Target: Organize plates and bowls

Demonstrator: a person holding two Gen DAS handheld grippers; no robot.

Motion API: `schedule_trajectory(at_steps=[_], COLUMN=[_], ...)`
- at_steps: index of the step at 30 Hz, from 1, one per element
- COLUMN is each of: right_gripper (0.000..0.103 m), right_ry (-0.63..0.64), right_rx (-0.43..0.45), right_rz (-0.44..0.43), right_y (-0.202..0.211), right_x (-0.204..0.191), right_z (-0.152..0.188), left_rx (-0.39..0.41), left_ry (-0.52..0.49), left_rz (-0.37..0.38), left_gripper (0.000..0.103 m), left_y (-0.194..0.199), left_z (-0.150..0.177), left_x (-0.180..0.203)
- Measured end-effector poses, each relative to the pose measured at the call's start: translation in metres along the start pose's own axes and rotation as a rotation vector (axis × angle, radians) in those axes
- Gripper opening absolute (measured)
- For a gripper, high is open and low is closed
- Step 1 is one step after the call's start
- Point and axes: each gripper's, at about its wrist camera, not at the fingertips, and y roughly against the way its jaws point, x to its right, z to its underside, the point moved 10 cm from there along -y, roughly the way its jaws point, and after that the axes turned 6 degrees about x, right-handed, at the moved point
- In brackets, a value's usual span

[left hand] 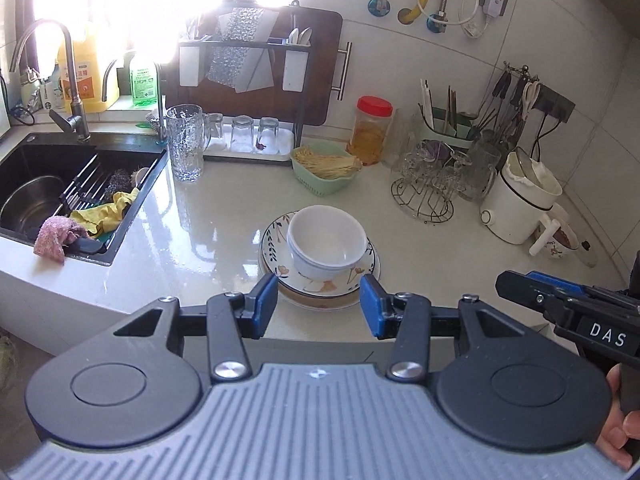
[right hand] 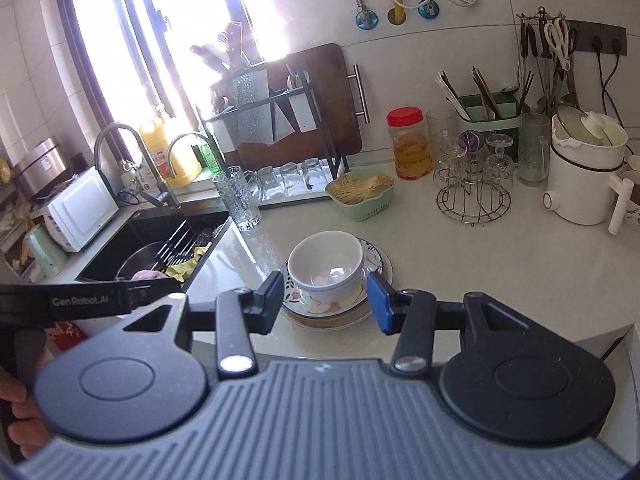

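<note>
White bowls sit nested on a stack of floral plates on the white counter. The bowls and plates also show in the right wrist view. My left gripper is open and empty, just in front of the stack near the counter's front edge. My right gripper is open and empty, facing the same stack, its fingers to either side of the plates' near rim. The right gripper also shows at the right of the left wrist view.
A black sink with a pot, rack and cloths lies left. A glass mug, a green basket of noodles, a red-lidded jar, a wire glass stand and a white kettle stand behind the stack. A dish rack is at the back.
</note>
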Motion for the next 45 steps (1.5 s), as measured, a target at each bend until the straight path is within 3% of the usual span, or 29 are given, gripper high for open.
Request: schedule_trajectory(at_steps=[14, 25, 27, 29, 31, 36, 45], right_gripper=[0.049, 0.049, 0.055, 0.089, 0.097, 0.097, 0.097], right_ry=[-0.001, 0.006, 0.005, 0.01, 0.018, 0.002, 0.003], right_rx=[0.028, 0.031, 0.028, 0.055, 0.062, 0.041, 0.036], right_rz=[0.076, 0.118, 0.118, 0.106, 0.13, 0.164, 0.199], right_y=[0.004, 0.001, 0.0, 0.0, -0.002, -0.006, -0.003], right_x=[-0.016, -0.026, -0.026, -0.025, -0.021, -0.013, -0.015], right_z=[0.011, 0.019, 0.02, 0.018, 0.018, 0.023, 0.028], left_rx=[-0.018, -0.018, -0.013, -0.002, 0.011, 0.021, 0.007], left_ry=[0.012, -0.013, -0.018, -0.025, -0.041, -0.078, -0.077], left_rz=[0.01, 0.041, 0.039, 0.042, 0.027, 0.007, 0.046], left_gripper=[0.051, 0.052, 0.06, 0.075, 0.091, 0.098, 0.101], left_y=[0.012, 0.003, 0.0, -0.001, -0.001, -0.002, -0.003], left_z=[0.017, 0.02, 0.019, 0.017, 0.015, 0.009, 0.008], left_x=[-0.041, -0.047, -0.048, -0.047, -0.049, -0.055, -0.053])
